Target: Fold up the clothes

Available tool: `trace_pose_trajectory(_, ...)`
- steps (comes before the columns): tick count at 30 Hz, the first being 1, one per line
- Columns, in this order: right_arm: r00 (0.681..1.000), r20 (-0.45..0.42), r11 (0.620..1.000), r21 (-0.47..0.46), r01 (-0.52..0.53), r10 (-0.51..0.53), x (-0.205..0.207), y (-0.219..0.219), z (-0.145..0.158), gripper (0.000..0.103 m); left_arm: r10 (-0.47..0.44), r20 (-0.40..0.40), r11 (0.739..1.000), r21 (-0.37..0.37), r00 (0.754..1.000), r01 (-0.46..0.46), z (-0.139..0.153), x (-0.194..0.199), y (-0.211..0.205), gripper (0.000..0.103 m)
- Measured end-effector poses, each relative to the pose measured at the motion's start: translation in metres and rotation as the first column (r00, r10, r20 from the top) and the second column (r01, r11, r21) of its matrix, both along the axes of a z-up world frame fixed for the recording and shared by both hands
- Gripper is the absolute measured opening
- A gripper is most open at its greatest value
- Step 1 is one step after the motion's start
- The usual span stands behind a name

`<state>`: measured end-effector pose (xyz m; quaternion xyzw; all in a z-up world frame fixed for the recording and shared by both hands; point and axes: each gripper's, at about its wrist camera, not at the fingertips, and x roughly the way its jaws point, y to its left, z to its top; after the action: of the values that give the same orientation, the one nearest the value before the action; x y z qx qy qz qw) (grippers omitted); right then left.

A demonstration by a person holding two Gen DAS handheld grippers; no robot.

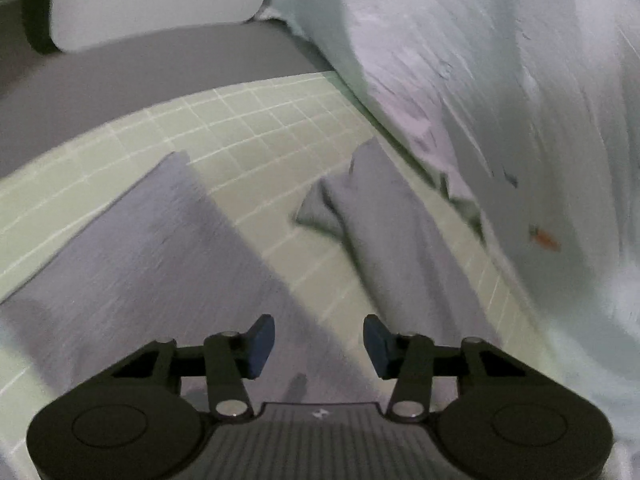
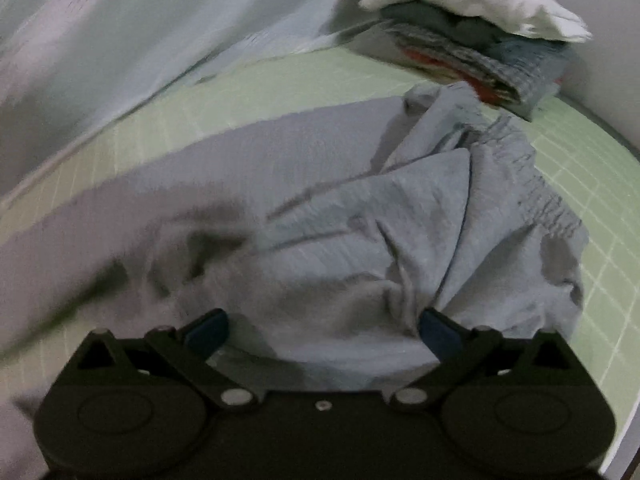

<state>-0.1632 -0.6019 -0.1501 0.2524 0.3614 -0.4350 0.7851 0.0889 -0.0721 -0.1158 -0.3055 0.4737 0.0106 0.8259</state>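
I see my left gripper (image 1: 319, 344) low over the soft grey-blue pair of trousers (image 1: 160, 248). Its two blue-tipped fingers (image 1: 260, 344) are spread apart with nothing between them. In the left view the trousers lie on the pale green mat with white grid lines (image 1: 248, 120), and their two legs spread apart like a V, with bare mat between them. One leg runs to the left. The other leg (image 1: 384, 216) runs up to the right, and its end is crumpled.

On the right side of that view a big pale bluish-white cloth with small orange marks (image 1: 500, 80) lies bunched up beside the trousers. I cannot tell if they touch.

My right gripper (image 2: 324, 330) is wide apart too. A bunched hump of the trousers (image 2: 360, 240) sits between its fingers (image 2: 440, 332), and the cloth seems to touch both tips, but they are not squeezing it. The gathered waistband (image 2: 532, 184) is on the right side, all wrinkled.

Farther back on the mat (image 2: 592, 184) I see a stack of folded clothes with a white piece on top (image 2: 472, 20). The stack is near the trousers.
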Motion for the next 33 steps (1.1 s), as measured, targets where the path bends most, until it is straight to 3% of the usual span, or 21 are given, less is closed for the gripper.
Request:
trace_pose_trajectory(5,0.993,0.056,0.994,0.01,0.105,-0.105,0.016,0.017,0.011,0.103,0.003,-0.03,0.997,-0.083,1.0,-0.005,-0.029,0.073,0.014,0.052)
trace_pose_trajectory(11,0.997,-0.022,0.997,-0.012,0.08,-0.08,0.036,0.042,0.012,0.103,-0.025,-0.099,0.994,-0.113,0.995,0.014,-0.07,0.135,0.004,0.06)
trace_pose_trajectory(15,0.998,-0.05,0.999,-0.022,0.043,-0.044,0.05,0.052,0.016,0.103,-0.041,-0.054,0.995,-0.094,0.998,0.036,-0.074,0.15,-0.003,0.059)
trace_pose_trajectory(16,0.998,-0.056,0.999,-0.032,0.028,-0.029,0.053,0.054,0.017,0.103,-0.042,-0.05,0.995,-0.097,0.998,0.037,-0.075,0.154,-0.003,0.053)
trace_pose_trajectory(17,0.998,-0.064,0.999,-0.037,0.016,-0.019,0.057,0.055,0.018,0.103,-0.04,-0.048,0.994,-0.104,0.998,0.035,-0.077,0.157,-0.003,0.027)
trace_pose_trajectory(18,0.997,-0.071,0.999,-0.04,0.008,-0.011,0.059,0.055,0.019,0.103,-0.038,-0.046,0.993,-0.112,0.998,0.033,-0.079,0.16,-0.002,0.008)
trace_pose_trajectory(19,0.997,-0.073,0.999,-0.04,0.004,-0.007,0.062,0.056,0.02,0.103,-0.036,-0.045,0.992,-0.12,0.998,0.031,-0.081,0.163,-0.001,0.003)
trace_pose_trajectory(21,0.998,-0.063,0.999,-0.039,0.002,-0.004,0.064,0.055,0.022,0.103,-0.033,-0.008,0.989,-0.145,0.999,0.031,-0.077,0.166,0.004,0.003)
trace_pose_trajectory(24,0.998,-0.057,0.998,-0.061,-0.003,0.0,0.065,0.057,0.028,0.103,-0.034,0.139,0.986,-0.158,0.99,0.056,-0.039,0.157,0.013,0.002)
trace_pose_trajectory(27,0.998,-0.053,0.998,-0.065,0.01,-0.013,0.061,0.056,0.028,0.103,-0.044,0.335,0.987,-0.132,0.941,0.093,0.005,0.135,0.028,0.002)
trace_pose_trajectory(29,0.998,-0.053,0.999,-0.045,0.025,-0.027,0.057,0.054,0.024,0.103,-0.044,0.384,0.997,-0.049,0.922,0.068,0.016,0.125,0.038,0.003)
trace_pose_trajectory(33,0.999,-0.035,0.999,0.005,0.034,-0.034,0.055,0.053,0.015,0.103,0.003,0.221,0.994,0.106,0.975,-0.027,-0.017,0.128,0.055,0.006)
